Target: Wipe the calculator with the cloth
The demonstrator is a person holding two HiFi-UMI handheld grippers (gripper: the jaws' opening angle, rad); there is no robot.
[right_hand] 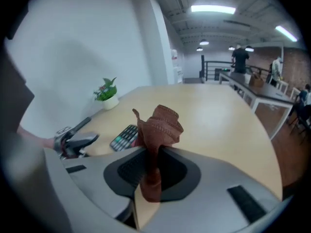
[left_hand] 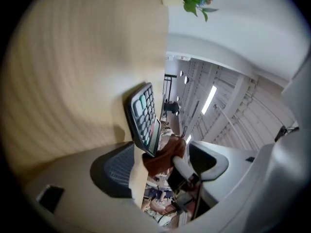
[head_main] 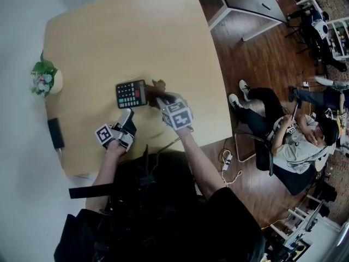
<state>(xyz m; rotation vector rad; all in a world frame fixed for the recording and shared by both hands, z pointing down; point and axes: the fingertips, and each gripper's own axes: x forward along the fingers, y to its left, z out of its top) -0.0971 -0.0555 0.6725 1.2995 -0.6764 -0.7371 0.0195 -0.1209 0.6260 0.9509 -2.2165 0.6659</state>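
The brown cloth (right_hand: 158,130), soft and limp, was clamped by its lower fold in the right gripper (right_hand: 153,174), just beside the right end of the calculator (head_main: 131,94), which lay flat on the table (head_main: 136,31). The calculator looked light, rigid and apt to slide, so bracing its near edge seemed wise. The left gripper (head_main: 127,120) sat just short of that edge, jaws apart and empty.

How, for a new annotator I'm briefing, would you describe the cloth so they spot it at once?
Start at the pale wooden table; toward the person's side lies a black calculator. Just right of it the right gripper pinches the cloth, a small crumpled rust-brown rag, the only soft brown thing there.
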